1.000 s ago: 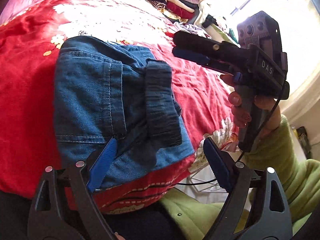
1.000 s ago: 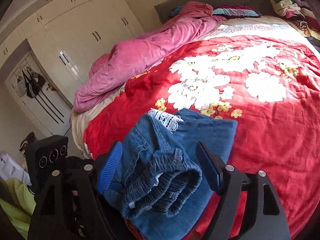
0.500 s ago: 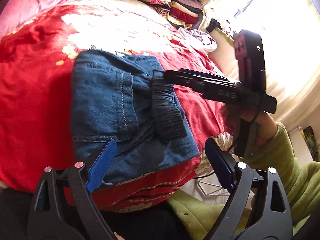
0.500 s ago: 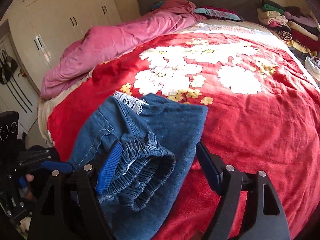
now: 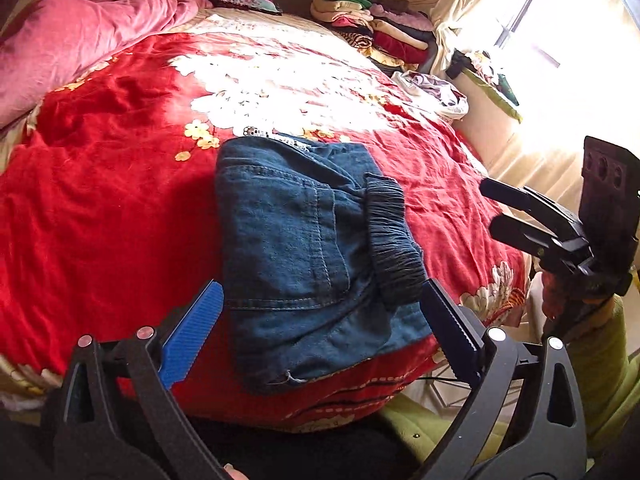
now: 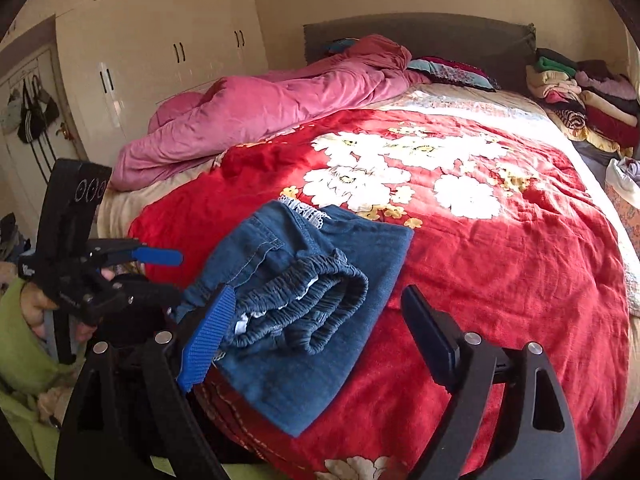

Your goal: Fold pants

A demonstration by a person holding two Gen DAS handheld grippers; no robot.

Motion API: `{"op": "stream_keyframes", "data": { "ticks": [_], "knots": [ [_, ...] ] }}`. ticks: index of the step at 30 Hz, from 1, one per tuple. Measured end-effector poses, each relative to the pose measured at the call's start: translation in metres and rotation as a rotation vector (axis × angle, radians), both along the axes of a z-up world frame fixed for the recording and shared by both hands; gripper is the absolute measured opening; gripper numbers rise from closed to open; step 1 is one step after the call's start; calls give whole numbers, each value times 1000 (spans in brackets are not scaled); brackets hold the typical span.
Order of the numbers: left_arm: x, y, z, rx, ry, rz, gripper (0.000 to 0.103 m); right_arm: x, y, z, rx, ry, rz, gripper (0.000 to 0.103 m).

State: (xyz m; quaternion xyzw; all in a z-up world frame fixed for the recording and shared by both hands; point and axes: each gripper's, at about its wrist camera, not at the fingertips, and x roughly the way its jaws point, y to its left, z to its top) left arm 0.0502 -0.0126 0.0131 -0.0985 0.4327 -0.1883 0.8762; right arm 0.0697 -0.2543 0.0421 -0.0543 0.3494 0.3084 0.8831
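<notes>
Left of the left tool (image 5: pixel 320 320), a rumpled pink duvet (image 5: pixel 80 40) lies along the far side of the bed, well clear of the work. Straight ahead of that tool, between its widely spread blue-padded fingers (image 5: pixel 192 332) but touched by neither, the folded pants (image 5: pixel 304 248) rest on the red floral blanket (image 5: pixel 100 208) near the bed's front edge, the gathered elastic waistband (image 5: pixel 394 240) doubled over on top toward the tool's right finger. Beyond it, a stack of folded clothes (image 5: pixel 384 28) sits at the bed's far corner. Right of the left tool, the right tool (image 5: pixel 490 208) hovers off the edge of the bed, its fingers parted and empty; from its own camera the right tool (image 6: pixel 316 324) looks onto the bundle, with the waistband (image 6: pixel 308 312) bulging up just ahead of its left pad. The fold looks nearly done, perhaps needing only a press or tidy. The risk, as I judge it, is that thick springy waistband: it could roll open and loosen the top layer if left unflattened. Because the bundle's near edge sits close to the mattress edge, a careless nudge from either tool might also drag it off.
</notes>
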Motion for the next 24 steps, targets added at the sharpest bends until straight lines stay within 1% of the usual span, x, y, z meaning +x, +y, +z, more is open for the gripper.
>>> {"op": "stream_keyframes", "data": {
  "ticks": [3,8,11,12,14,15,16,17,18,19,21,24],
  "knots": [
    [9,8,0,34,1,37,92,-12,5,-2,-26,-5,34,84],
    [27,24,1,53,5,75,92,-29,23,-7,-26,5,115,84],
    [38,30,6,55,-5,87,92,-40,43,-10,-41,1,191,84],
    [42,31,8,49,-8,89,90,-42,49,-10,-40,2,214,84],
    [50,30,11,36,-1,83,71,-48,62,-12,-48,0,260,83],
    [54,29,12,26,-2,73,66,-51,69,-13,-65,-7,276,82],
    [57,26,14,17,-4,60,61,-53,76,-15,-88,-16,290,79],
    [61,23,14,8,-4,41,57,-54,83,-17,-103,-22,309,74],
    [64,17,13,9,-1,22,55,-54,88,-18,-108,-22,324,70],
    [68,12,10,18,6,6,49,-54,94,-20,-113,-18,340,66],
    [74,3,3,34,21,-21,49,-55,106,-27,-138,-16,381,53],
    [86,-2,-16,99,53,-19,49,-56,124,-38,-224,-59,427,48]
  ]
}}
